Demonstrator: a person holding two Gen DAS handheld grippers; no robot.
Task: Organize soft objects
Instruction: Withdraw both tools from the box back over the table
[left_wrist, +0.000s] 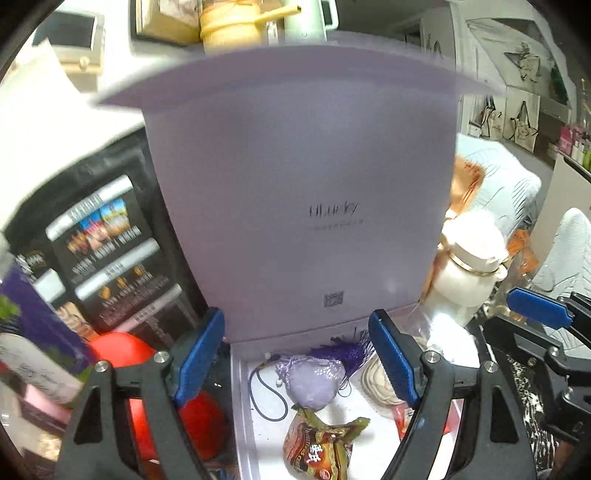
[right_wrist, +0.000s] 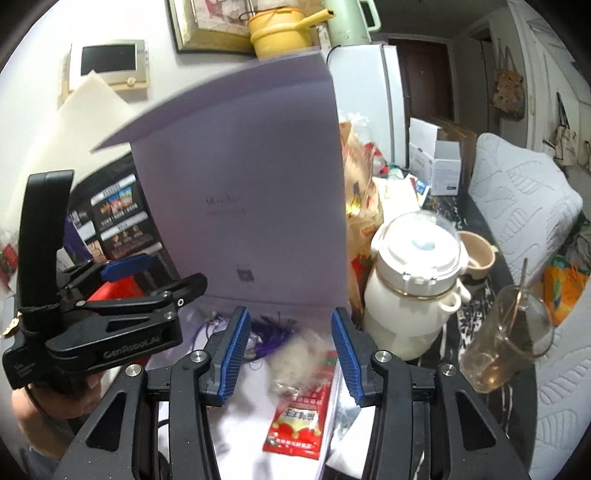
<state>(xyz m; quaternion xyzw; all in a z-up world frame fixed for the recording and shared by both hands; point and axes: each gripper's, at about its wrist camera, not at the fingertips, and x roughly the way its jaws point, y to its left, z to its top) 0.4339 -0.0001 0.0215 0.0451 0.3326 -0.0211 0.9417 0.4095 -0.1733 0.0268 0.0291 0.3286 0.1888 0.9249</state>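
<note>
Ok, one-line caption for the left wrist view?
Open left gripper over an open lilac box holding a sachet and snack packet.

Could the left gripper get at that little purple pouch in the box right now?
Probably yes. The left gripper hangs open just above the purple pouch, the lid stands upright behind it, and nothing covers it; only the snack packet lies close beside.
</note>
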